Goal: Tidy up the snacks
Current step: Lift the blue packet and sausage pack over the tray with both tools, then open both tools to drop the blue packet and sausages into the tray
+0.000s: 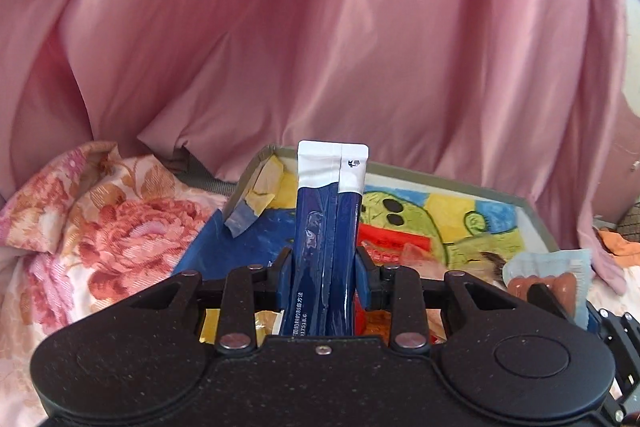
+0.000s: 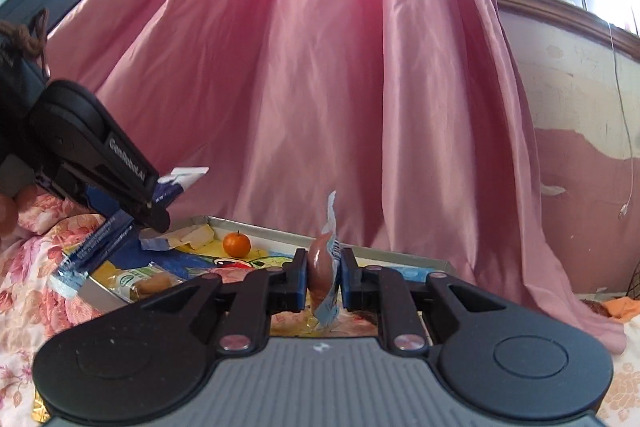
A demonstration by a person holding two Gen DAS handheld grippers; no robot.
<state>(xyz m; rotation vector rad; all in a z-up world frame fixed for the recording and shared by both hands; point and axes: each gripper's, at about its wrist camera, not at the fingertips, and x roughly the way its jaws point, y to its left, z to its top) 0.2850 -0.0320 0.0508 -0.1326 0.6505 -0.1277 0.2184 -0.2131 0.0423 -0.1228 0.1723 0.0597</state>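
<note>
A pink satin curtain [image 1: 320,39] hung behind; a floral quilt [image 1: 100,235] lay below, beside a peeling wall [image 2: 580,131].

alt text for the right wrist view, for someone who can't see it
The right gripper is shut on a sausage in a pale blue wrapper, above a tray holding a tangerine. At left the left gripper holds a dark blue sachet; a pink curtain hangs behind.
</note>
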